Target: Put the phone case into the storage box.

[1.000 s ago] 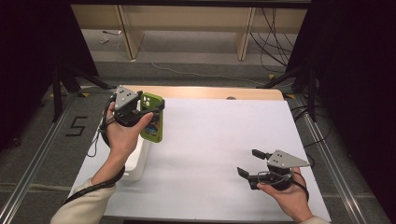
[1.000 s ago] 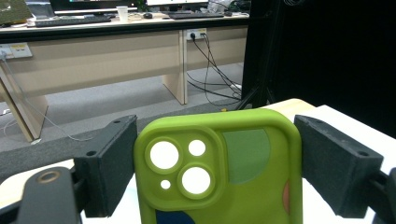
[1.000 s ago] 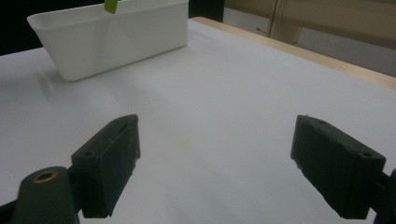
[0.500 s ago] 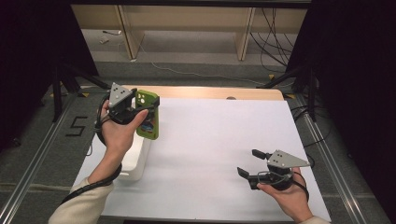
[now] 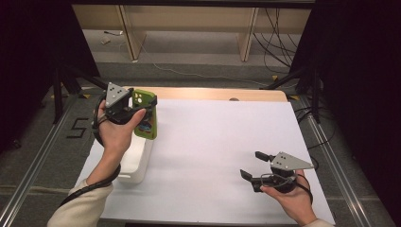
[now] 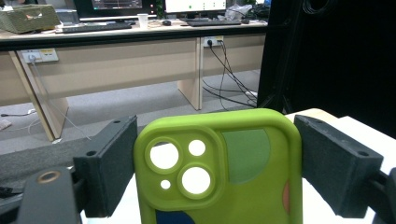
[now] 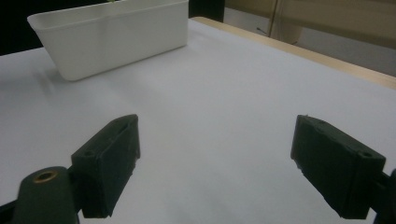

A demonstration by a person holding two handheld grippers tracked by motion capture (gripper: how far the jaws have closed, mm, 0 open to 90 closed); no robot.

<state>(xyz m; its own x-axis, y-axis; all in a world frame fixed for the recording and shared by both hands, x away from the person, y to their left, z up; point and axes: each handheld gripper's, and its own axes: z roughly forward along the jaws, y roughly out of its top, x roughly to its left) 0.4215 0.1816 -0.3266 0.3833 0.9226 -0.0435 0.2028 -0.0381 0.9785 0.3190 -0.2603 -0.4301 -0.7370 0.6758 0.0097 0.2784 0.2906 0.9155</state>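
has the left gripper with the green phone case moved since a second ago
Yes. The left gripper, shut on the phone case, has drifted slightly left and away, judged against the white bin.

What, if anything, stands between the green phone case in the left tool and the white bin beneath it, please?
Nothing visible: the left tool holds the green phone case above the far end of the open white bin.

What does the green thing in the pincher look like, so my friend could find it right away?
Start at the white table and look to its left edge, above the white bin. There the left gripper clamps a phone case. It is lime green, with round camera holes in one corner.
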